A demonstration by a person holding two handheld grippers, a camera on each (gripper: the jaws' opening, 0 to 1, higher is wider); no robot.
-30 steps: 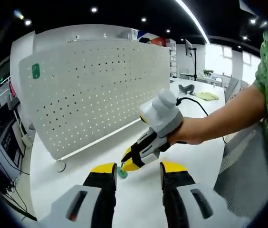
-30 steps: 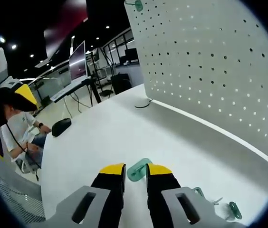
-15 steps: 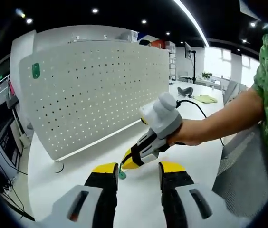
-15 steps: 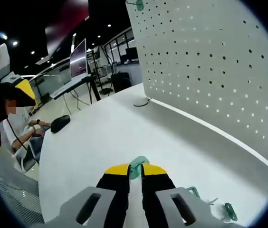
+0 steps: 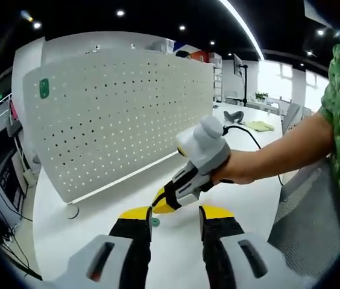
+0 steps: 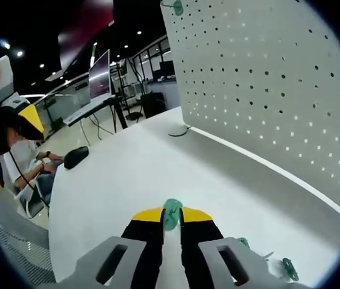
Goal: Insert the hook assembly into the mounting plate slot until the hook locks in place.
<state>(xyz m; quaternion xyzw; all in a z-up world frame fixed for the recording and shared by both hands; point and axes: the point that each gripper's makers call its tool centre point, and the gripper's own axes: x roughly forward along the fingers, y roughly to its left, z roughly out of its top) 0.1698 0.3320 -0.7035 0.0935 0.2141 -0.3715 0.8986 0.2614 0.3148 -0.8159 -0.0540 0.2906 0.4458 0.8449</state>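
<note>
Left gripper view: left gripper [image 5: 173,226] low at 6 o'clock over the white desk [image 5: 85,223], fingers spread, nothing between them. Just beyond, right gripper [image 5: 160,205] held by a hand [image 5: 233,171] reaching in from 3 o'clock, tips down near a green hook [image 5: 154,222] at the desk. White pegboard [image 5: 122,114] upright behind, green tag [image 5: 44,88] at its 10 o'clock corner.

Right gripper view: fingers pinching the green hook [image 6: 170,214], just above the desk. More green hooks [image 6: 289,269] lying at 5 o'clock. Pegboard at 1 o'clock.
</note>
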